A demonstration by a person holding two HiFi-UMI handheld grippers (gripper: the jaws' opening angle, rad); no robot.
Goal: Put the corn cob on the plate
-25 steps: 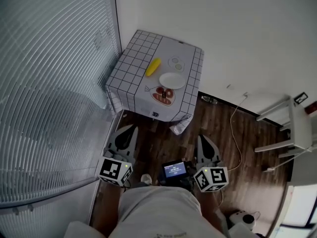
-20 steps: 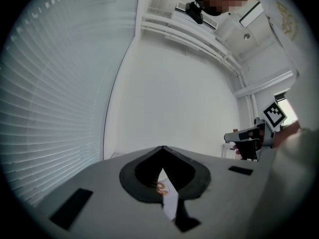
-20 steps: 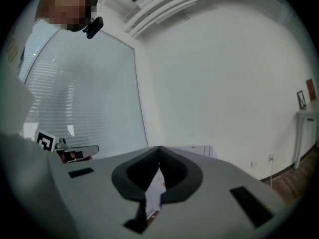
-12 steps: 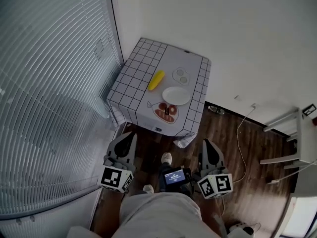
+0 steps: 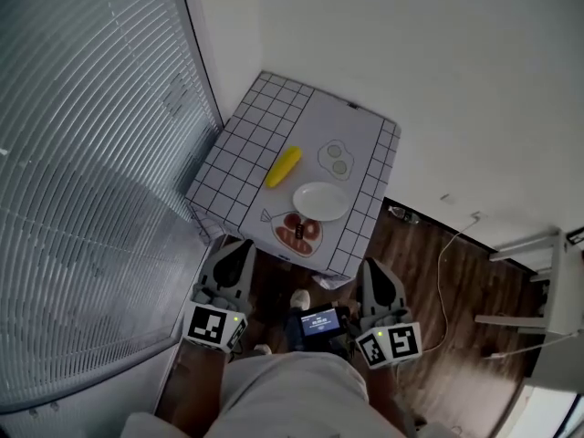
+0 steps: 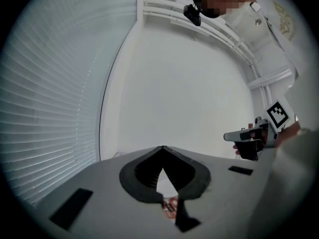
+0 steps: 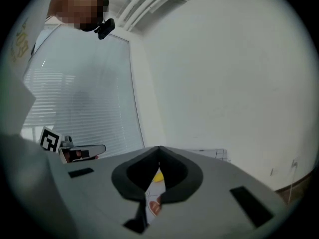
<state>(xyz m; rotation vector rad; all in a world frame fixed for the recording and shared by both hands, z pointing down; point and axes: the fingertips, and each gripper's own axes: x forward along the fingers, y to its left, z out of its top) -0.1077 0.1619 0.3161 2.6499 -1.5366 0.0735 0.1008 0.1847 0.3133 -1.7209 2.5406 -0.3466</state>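
Left tool (image 5: 243, 245) is sitting with its jaws together and nothing between them. Right tool (image 5: 370, 265) is the same: tips meeting, nothing gripped. The person is holding both level at waist height, grey bodies pointing away towards the table, marker cubes at the near end. A small dark device with a lit screen (image 5: 319, 320) is hanging between the two tools.

Both tools are stopping just short of the near edge of the small table (image 5: 239, 149), which is wearing a white cloth with a black grid.

The yellow corn cob (image 5: 284, 166) is lying diagonally on the gridded part of the cloth, left of centre. It is just left of and slightly beyond the white oval plate (image 5: 320, 201), close to it but not touching, so not on the plate yet.

A fried-egg picture (image 5: 336, 159) is showing on the far side of the plate and a red-brown meat picture (image 5: 298, 231) on the near side. I can't tell whether the small dark bit on the meat picture is printed or real.

White slatted blinds (image 5: 91, 153) are running down the left. A white wall is standing behind the table. A dark wood floor (image 5: 447, 354) is showing at right, with a thin white cable (image 5: 442, 261) trailing across it.
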